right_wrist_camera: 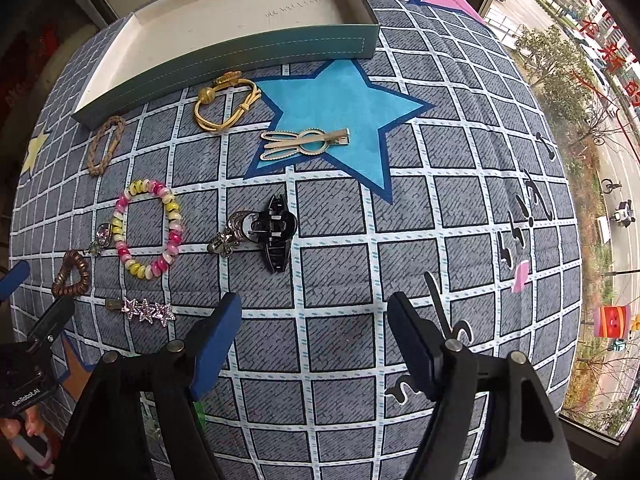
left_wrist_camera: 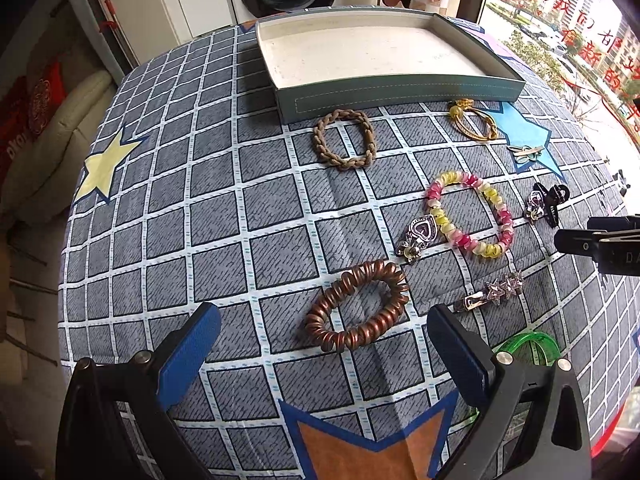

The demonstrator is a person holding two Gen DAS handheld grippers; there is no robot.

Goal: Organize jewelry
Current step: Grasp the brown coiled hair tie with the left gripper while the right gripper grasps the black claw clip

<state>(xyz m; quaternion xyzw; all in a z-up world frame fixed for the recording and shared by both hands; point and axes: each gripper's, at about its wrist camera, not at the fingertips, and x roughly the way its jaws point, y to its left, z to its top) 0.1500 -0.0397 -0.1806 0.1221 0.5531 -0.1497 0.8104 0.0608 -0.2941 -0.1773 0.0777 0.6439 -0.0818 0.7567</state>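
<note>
An empty teal box (left_wrist_camera: 400,94) with a white inside stands at the far side of the table; it also shows in the right wrist view (right_wrist_camera: 248,46). Jewelry lies loose on the cloth. My left gripper (left_wrist_camera: 324,340) is open, just short of a copper spiral hair tie (left_wrist_camera: 358,306). Beyond lie a pink and yellow bead bracelet (left_wrist_camera: 472,216), a heart charm (left_wrist_camera: 418,236), a star hair clip (left_wrist_camera: 494,294) and a braided brown band (left_wrist_camera: 346,140). My right gripper (right_wrist_camera: 316,336) is open, short of a black claw clip (right_wrist_camera: 276,236) and a gold bunny clip (right_wrist_camera: 304,142).
A gold bangle (right_wrist_camera: 224,104) lies by the box front. A green ring (left_wrist_camera: 528,346) lies behind my left gripper's right finger. The checked cloth (left_wrist_camera: 200,200) falls off at the left edge beside a sofa; a window is on the right.
</note>
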